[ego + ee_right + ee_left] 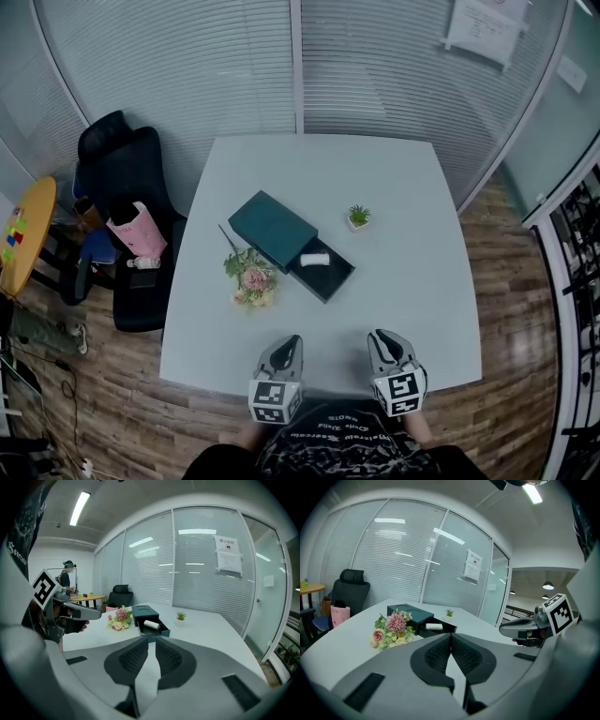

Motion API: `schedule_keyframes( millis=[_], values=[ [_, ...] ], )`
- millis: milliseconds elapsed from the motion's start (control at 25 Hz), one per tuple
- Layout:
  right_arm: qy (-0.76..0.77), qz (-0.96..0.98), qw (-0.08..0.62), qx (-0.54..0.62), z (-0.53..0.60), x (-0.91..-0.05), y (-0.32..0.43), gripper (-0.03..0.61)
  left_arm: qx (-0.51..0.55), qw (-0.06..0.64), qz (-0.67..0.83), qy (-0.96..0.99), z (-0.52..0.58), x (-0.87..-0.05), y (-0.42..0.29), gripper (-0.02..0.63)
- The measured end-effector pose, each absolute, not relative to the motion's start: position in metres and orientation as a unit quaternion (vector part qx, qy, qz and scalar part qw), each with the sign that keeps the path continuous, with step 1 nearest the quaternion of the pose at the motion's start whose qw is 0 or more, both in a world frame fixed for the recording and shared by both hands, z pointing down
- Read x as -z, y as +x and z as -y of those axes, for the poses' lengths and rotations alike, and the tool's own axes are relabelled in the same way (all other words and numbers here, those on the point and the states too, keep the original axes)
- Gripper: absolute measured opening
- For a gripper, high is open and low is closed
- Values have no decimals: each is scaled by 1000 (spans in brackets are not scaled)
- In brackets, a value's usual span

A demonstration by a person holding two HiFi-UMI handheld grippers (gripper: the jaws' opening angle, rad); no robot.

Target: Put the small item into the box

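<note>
Lying in the pulled-out drawer of the dark teal box [272, 228], the small white item [315, 259] is sitting mid-table, and nothing is standing between it and the grippers. A flower bouquet [251, 277] is lying just beside the box on the left, and a little potted plant [358, 217] is standing near its far right. A black chair [127, 178] is waiting off the white table's [403, 178] left side.

Both grippers are hovering at the near edge. The left gripper [292, 339] is pressing its jaws together on nothing, while the right gripper [382, 335] is showing a thin gap (nothing in it). Only the right gripper view is showing a person [68, 576] standing far off by a yellow round table [91, 596].
</note>
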State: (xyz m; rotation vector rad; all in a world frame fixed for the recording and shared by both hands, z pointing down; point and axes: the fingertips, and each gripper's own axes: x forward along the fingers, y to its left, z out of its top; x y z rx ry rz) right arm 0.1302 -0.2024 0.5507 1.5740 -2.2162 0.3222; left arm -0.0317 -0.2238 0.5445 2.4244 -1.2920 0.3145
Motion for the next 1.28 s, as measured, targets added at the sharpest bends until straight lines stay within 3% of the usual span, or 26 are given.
schedule_keyframes(
  millis=[200,1280],
  values=[
    [562,798,183,-117,207,-549,126,14,-120,185,457,862,224,-550,-30,18],
    [531,815,194,-122,213,-562,115,8,-126,188,446,866,222,-554,-19,18]
  ],
)
